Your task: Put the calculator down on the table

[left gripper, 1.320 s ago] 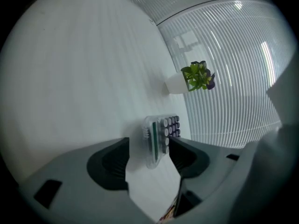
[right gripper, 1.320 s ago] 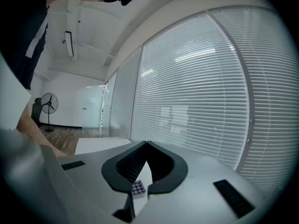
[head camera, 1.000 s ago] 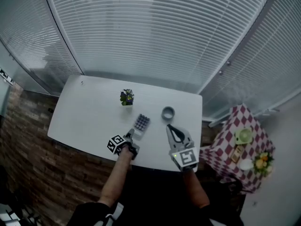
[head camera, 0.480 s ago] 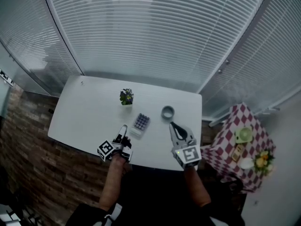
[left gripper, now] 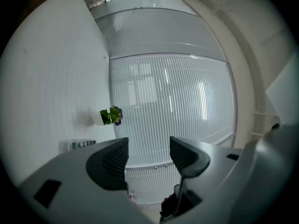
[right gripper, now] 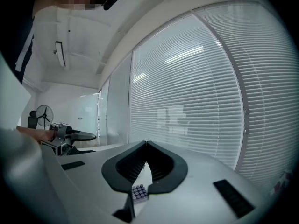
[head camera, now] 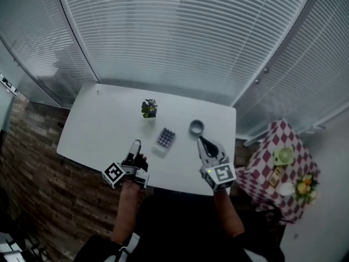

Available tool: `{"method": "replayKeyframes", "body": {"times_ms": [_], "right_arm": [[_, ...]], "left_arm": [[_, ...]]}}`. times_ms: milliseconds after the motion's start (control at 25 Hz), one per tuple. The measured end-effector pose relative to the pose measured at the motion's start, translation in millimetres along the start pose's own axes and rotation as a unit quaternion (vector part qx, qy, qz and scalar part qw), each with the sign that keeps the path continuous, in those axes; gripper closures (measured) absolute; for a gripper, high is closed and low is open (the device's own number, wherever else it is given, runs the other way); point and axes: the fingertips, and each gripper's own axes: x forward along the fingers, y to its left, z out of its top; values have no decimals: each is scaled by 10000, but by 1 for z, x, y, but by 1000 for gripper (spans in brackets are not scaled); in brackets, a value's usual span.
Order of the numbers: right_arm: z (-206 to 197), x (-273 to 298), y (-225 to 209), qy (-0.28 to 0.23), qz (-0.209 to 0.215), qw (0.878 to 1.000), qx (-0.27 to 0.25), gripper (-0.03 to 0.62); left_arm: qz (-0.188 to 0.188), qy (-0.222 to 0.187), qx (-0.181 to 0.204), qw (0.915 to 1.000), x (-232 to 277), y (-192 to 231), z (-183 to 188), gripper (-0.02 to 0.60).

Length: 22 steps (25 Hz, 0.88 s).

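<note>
Left tongs [head camera: 134, 145] were drawn back from the calculator [head camera: 165, 139] toward the near edge of the counter [head camera: 98, 127]; jaws apart, nothing held. Right tongs [head camera: 203, 141] closed tip to tip, empty. Calculator lies flat on the counter between them. Only its edge is seen in the left gripper view.

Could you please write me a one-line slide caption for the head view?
Calculator lies flat on the white table; the open left gripper and shut right gripper hover empty on either side.
</note>
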Motion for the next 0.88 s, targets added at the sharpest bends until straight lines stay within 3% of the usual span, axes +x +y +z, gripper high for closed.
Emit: {"method": "replayKeyframes", "body": {"times_ms": [280,440,560,640,720,800,880], "right_arm": [[-1,-6,-7,43,-118,9999,57,588],[-5,-7,-9,60,-164,9998,-73,588],[-10,-6,-6,111,-123,9998,-63,588],[-11,-5,-4,107,-82,9999,-59,588],[-10,-4,0,104,-38,9999,-84,588],[-11,-4,2,127,0,9999,-117,588],[-11,-5,3,135,27,9998,-149,588]], "left_arm": [[7,-14,-32,10000,-6,-18,-3,324],[-24,22,208,9998,-9,-22,-5,324],[301,92,819,9961,-12,-12,-2,324],[551,212,1387,9886,-14,-10,0,324],[747,313,2038,9757,-16,-17,2,324],[602,316,2566,9641,-15,-26,1,324],[493,224,3188,9463,-14,-33,2,324]]}}
